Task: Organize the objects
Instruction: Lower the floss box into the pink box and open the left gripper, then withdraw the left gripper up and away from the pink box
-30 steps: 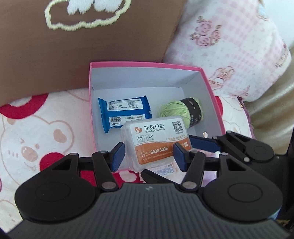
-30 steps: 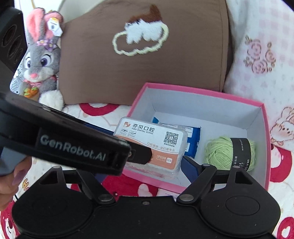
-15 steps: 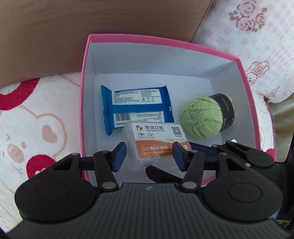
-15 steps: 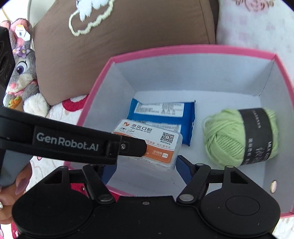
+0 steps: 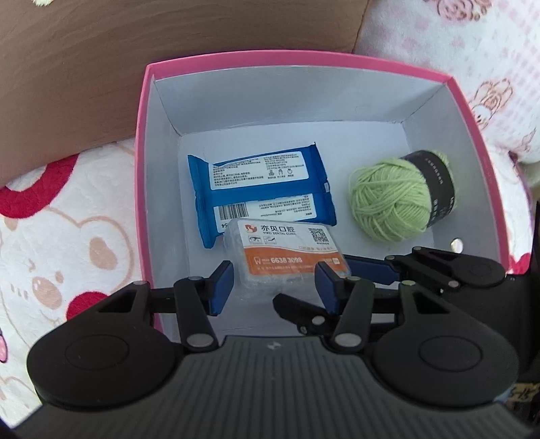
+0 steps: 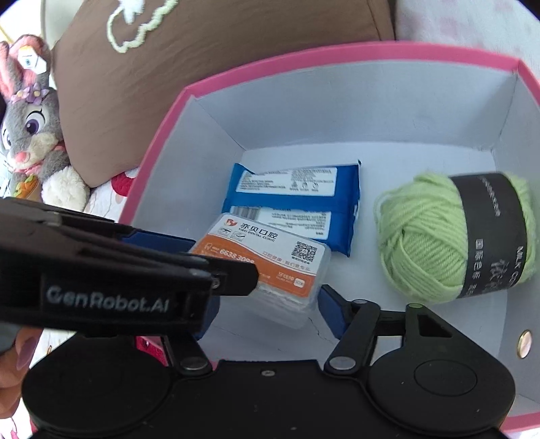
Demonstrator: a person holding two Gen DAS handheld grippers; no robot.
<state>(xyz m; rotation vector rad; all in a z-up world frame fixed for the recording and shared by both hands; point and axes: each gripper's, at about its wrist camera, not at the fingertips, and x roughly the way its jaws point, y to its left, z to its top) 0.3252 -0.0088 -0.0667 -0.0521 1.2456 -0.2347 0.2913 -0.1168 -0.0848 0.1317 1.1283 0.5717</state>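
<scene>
Left gripper (image 5: 273,282) grips dental box (image 5: 287,253)

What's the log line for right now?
clear dental box: low inside pink box | left gripper: shut on it | right gripper: jaws closing around it

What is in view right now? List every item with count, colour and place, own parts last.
box: one, pink outside, white inside, open on the printed blanket
wipes packet: one, blue, flat on the box floor
yarn ball: one, light green with a black band, right side of the box
dental floss case: one, clear with an orange-white label, inside the box, partly over the packet
cushion: one, brown, behind the box
plush rabbit: one, grey, beside the cushion
left gripper: black with blue pads, case between them
right gripper: black, jaws closing around the case
</scene>
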